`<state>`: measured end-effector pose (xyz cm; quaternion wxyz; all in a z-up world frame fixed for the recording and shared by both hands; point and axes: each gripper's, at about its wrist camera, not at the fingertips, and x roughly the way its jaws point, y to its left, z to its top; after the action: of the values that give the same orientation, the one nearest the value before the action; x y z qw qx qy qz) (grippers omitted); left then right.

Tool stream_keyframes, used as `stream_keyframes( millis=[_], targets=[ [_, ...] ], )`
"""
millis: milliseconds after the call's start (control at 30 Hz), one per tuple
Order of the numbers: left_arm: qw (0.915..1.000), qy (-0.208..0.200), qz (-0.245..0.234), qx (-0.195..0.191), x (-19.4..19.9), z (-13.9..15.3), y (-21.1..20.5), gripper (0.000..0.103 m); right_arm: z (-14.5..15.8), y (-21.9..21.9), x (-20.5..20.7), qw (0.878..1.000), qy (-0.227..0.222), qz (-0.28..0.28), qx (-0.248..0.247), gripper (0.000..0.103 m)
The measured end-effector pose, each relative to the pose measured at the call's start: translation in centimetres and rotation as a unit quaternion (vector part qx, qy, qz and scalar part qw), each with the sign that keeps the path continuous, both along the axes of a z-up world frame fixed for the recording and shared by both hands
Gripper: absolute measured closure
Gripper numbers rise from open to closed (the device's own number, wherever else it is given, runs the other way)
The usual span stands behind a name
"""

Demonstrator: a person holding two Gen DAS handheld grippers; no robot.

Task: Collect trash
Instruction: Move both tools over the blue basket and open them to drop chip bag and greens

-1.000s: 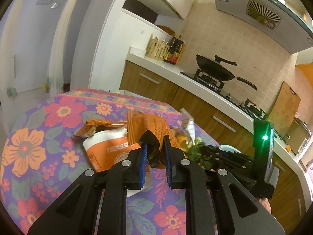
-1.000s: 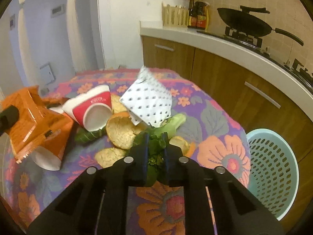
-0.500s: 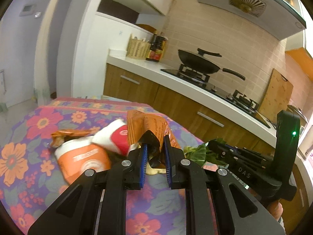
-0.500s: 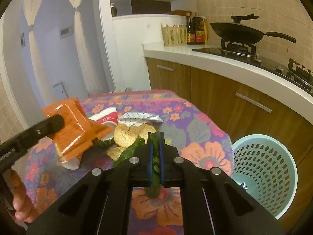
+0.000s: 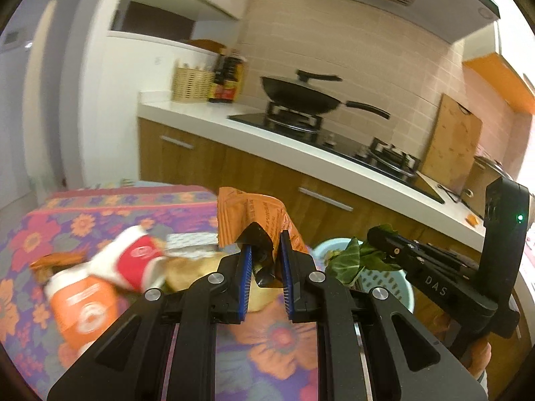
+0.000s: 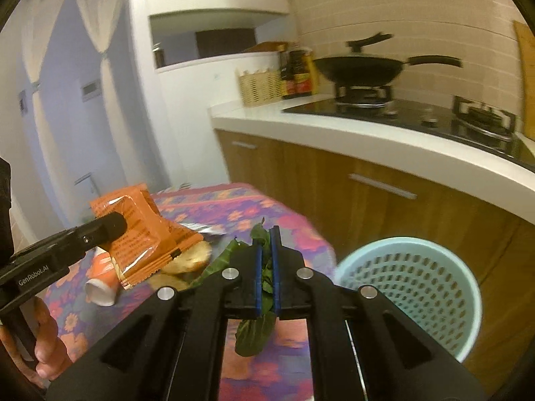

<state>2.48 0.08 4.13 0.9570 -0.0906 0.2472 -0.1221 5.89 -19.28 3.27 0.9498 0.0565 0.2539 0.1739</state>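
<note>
My left gripper is shut on an orange snack packet and holds it above the table; the packet also shows in the right wrist view. My right gripper is shut on a green vegetable leaf, also seen in the left wrist view, raised near the light blue perforated basket, which stands on the floor right of the table. On the floral tablecloth lie a red and white paper cup, an orange cup, flatbread pieces and a dotted white wrapper.
A kitchen counter with wooden cabinets runs behind the table and basket. On it stand a wok on a stove, sauce bottles and a wicker basket. A cutting board leans on the wall.
Both grippers have lifted their loads off the table and swung right toward the blue basket. The leaf and packet left the trash pile, which now lies further left and lower.
</note>
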Motion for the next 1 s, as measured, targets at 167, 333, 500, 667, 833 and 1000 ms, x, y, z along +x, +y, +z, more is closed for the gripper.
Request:
stream_keyframes(
  millis=[167, 333, 500, 667, 833, 1000],
  targets=[
    [0.9989, 0.011, -0.044, 0.01, 2.5, -0.4, -4.5, 0.089, -0.6, -4.0, 0.6, 0.999, 0.005, -0.043, -0.001, 0.1],
    [0.9956, 0.031, -0.086, 0.019, 5.0, -1.8, -9.2, 0.089, -2.4, -8.2, 1.7, 0.996, 0.025, -0.082, 0.011, 0.102],
    [0.991, 0.062, -0.116, 0.025, 7.7, -3.9, -12.9, 0.089, -5.1, -11.2, 3.2, 0.992, 0.053, -0.109, 0.015, 0.102],
    [0.9838, 0.107, -0.14, 0.035, 10.5, -6.7, -15.9, 0.089, -8.3, -13.2, 4.2, 0.988, 0.086, -0.127, 0.021, 0.102],
    [0.9735, 0.159, -0.16, 0.04, 12.4, -9.8, -18.5, 0.089, -11.4, -14.9, 4.6, 0.983, 0.122, -0.137, 0.033, 0.102],
    [0.9685, 0.176, -0.168, 0.052, 13.2, -11.1, -19.5, 0.08, -13.6, -16.3, 4.5, 0.977, 0.15, -0.144, 0.05, 0.101]
  ],
)
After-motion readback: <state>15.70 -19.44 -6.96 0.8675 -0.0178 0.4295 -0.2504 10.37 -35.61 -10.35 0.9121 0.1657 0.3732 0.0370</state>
